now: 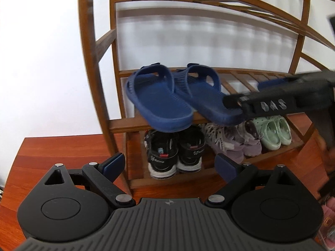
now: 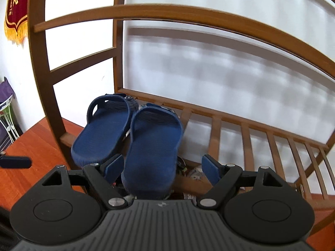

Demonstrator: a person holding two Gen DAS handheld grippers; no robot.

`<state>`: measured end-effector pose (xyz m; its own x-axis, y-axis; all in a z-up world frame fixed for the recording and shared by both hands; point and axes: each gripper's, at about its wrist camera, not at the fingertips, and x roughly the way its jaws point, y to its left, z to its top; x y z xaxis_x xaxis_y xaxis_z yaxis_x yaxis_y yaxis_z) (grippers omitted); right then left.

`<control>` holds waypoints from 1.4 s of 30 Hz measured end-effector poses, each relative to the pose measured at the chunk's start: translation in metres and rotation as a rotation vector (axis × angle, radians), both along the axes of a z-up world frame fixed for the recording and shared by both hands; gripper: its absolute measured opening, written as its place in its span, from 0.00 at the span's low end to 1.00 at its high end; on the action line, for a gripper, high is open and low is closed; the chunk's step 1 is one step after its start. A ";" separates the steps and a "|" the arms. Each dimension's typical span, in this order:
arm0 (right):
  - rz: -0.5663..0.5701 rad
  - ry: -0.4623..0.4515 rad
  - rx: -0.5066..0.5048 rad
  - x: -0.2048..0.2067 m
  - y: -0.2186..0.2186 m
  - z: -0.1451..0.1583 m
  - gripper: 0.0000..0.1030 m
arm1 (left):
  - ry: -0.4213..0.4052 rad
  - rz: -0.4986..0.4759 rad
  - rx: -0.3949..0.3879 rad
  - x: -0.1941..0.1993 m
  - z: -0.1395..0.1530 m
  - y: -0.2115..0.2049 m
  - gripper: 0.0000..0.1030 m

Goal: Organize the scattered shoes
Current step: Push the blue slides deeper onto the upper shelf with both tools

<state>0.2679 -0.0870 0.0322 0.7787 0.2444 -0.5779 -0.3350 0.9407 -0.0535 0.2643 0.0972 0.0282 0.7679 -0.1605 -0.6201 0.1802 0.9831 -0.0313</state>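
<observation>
left wrist: left tongs spread wide, holding nothing, well short of the rack; blue slippers side by side on its shelf, heels near | right wrist: right tongs wide apart, straddling right slipper's heel without contact; long axis runs near-to-far; right hand nearer

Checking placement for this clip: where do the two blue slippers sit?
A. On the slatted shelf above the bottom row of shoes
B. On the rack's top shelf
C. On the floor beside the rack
A: both blue slippers rest on the slatted shelf, heels overhanging its front edge above the black sneakers.
</observation>
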 end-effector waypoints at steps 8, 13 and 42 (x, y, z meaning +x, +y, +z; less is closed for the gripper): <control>-0.031 0.016 0.045 -0.020 -0.031 -0.007 0.83 | -0.036 0.037 -0.038 0.013 0.008 -0.009 0.51; -0.016 0.027 0.046 -0.030 -0.036 -0.015 0.83 | -0.030 0.045 -0.052 0.022 0.006 -0.016 0.38; 0.146 0.077 0.075 0.000 0.005 -0.038 0.37 | -0.052 0.164 -0.032 0.052 -0.002 0.004 0.39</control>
